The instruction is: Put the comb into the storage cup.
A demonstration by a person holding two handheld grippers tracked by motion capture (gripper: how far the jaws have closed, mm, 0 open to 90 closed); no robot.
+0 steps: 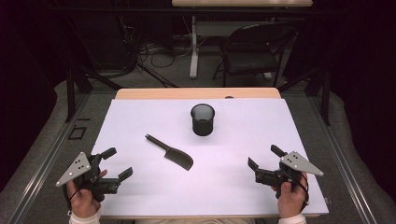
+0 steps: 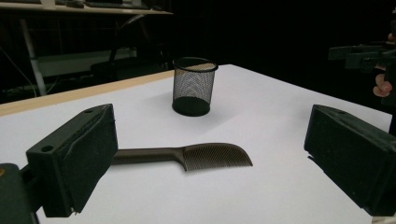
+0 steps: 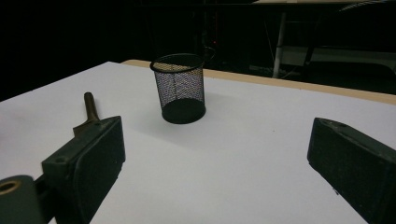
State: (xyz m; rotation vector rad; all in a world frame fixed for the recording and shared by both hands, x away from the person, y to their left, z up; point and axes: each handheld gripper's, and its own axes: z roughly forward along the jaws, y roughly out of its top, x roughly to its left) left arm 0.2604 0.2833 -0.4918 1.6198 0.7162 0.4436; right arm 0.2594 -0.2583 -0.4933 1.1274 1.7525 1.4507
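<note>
— What have you got in your hands right now?

— A gripper in each. My left gripper (image 1: 116,163) is at the near left corner of the table (image 1: 261,126), jaws spread wide with nothing between them. My right gripper (image 1: 264,156) is at the near right, also wide apart and empty. Both hover close to the white surface and point inward toward the middle.

— And what is on the table?

— Two things. A dark comb (image 1: 170,153) with a long handle lies flat near the centre, a little toward my left. Its handle points away to the far left and the toothed end points toward me and to the right. Beyond it, toward the far edge, a black mesh cup (image 1: 202,119) stands upright, open at the top. I cannot tell whether anything is inside.

— Are the comb and cup touching?

— No, they are apart, with bare white surface between them.

— What do you see along your left gripper?

— The comb (image 2: 187,156) lies between my two jaws, just ahead of them, teeth facing me. The cup (image 2: 194,86) stands behind it. My other hand (image 2: 383,86) and its gripper are at the far right.

— And along the right one?

— The cup (image 3: 179,88) stands ahead, between the jaws but well off. The comb's handle (image 3: 90,108) pokes out behind my left-hand jaw; the rest is hidden by it.

— Anything past the table?

— A dark folding chair (image 1: 252,49) and some cables (image 1: 154,51) on the floor.
</note>
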